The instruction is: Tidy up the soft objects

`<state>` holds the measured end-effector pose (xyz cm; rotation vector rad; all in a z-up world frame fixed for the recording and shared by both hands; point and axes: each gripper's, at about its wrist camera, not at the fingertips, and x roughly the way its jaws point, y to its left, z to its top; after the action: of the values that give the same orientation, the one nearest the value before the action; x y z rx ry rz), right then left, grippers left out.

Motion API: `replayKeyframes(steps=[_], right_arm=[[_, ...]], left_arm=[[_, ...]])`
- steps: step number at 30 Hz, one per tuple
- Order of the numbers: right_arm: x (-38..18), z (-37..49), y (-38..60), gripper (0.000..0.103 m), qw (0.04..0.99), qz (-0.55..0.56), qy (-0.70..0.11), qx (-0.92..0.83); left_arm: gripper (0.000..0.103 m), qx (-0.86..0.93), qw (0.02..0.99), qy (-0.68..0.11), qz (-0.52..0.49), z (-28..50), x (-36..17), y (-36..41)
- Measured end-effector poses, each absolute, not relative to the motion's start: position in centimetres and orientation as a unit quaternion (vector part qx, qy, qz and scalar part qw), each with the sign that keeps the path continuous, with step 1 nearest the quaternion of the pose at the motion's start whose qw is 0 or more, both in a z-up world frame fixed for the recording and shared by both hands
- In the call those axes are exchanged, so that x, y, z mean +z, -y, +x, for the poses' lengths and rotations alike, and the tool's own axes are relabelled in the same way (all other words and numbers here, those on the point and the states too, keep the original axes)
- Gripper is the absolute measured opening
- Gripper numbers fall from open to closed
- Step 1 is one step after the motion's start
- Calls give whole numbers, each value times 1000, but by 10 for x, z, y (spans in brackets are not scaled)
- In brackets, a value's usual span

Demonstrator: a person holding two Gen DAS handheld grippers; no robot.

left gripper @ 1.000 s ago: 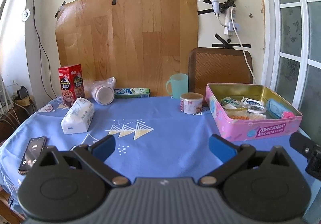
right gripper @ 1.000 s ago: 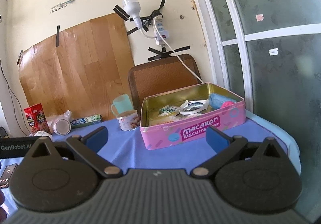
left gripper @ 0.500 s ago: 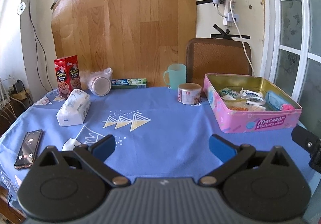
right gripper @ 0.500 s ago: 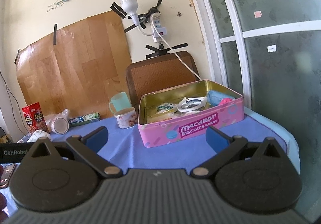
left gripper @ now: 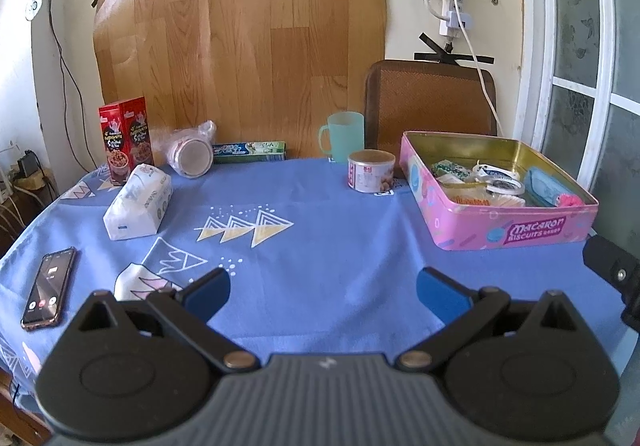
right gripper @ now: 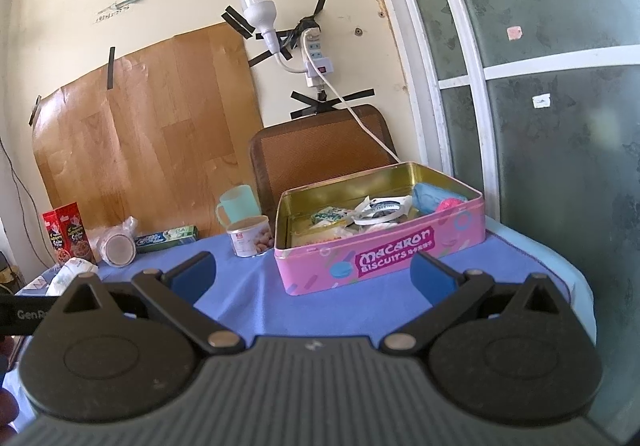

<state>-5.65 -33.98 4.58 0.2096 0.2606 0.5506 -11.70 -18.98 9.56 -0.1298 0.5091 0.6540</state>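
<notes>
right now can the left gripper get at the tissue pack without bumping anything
Probably yes. The left gripper is open and empty, and the tissue pack lies ahead to its left with only bare tablecloth between. The phone sits off to the side.

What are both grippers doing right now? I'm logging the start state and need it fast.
Left gripper: open, holding nothing, above the blue tablecloth.
Right gripper: open, holding nothing, facing the pink tin.
</notes>
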Motion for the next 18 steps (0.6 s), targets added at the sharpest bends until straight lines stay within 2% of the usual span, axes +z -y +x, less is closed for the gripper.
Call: replayKeyframes(steps=[18], right_arm=[[44, -57, 336, 103, 947, 95, -134, 276]], left_arm=[[103, 316, 913, -251, -60, -115, 91, 189]])
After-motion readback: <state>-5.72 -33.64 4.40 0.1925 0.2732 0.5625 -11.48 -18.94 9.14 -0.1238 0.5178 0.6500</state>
